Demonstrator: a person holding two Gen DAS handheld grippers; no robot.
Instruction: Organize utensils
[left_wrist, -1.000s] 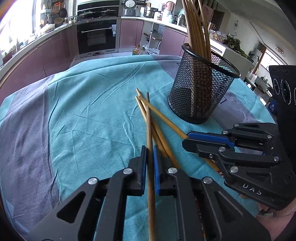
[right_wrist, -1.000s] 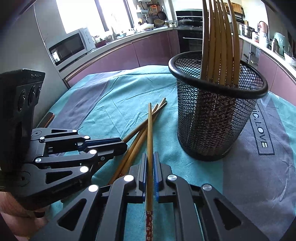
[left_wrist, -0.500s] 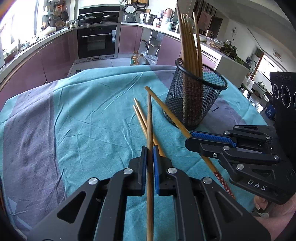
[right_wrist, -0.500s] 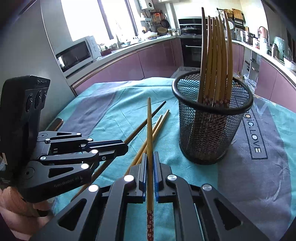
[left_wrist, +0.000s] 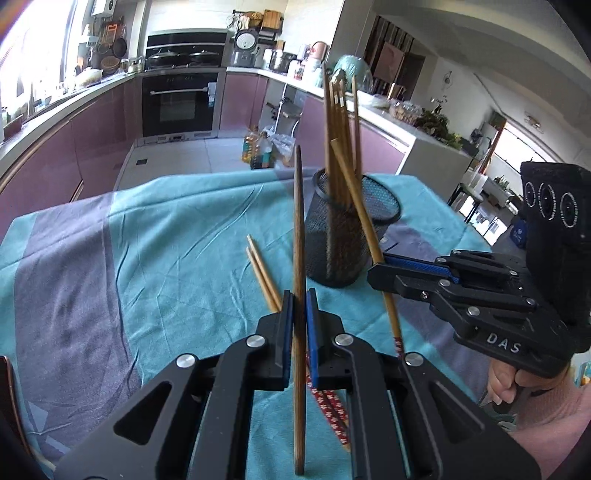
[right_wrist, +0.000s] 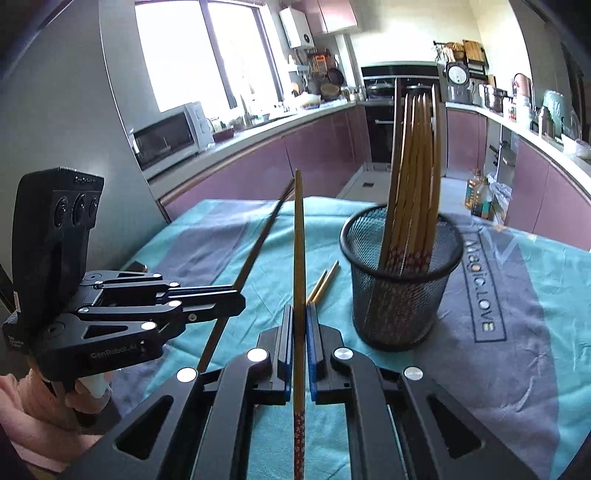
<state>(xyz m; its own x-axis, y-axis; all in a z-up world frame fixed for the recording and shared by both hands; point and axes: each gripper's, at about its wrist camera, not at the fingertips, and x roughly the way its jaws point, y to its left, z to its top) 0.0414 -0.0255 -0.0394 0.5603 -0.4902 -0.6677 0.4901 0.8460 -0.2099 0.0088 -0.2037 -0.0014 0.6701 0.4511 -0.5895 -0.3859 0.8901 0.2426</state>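
The cloth (left_wrist: 177, 258) is teal with grey-purple bands and a "Magic LOVE" print. The mesh cup (right_wrist: 400, 295) is black. Chopsticks (right_wrist: 417, 177) are tan with red flowered ends; the left tool (left_wrist: 299, 332) holds a darker brown one. Both tools are black with blue pads (right_wrist: 313, 354).

A teal-and-grey cloth (left_wrist: 166, 236) printed "Magic LOVE" is covering the table, while behind it purple cabinets (right_wrist: 295, 155) are running beneath a counter carrying a microwave (right_wrist: 168, 134), a black oven (left_wrist: 180, 105) is sitting in the wall, and oil bottles (left_wrist: 258, 147) are standing on the floor.
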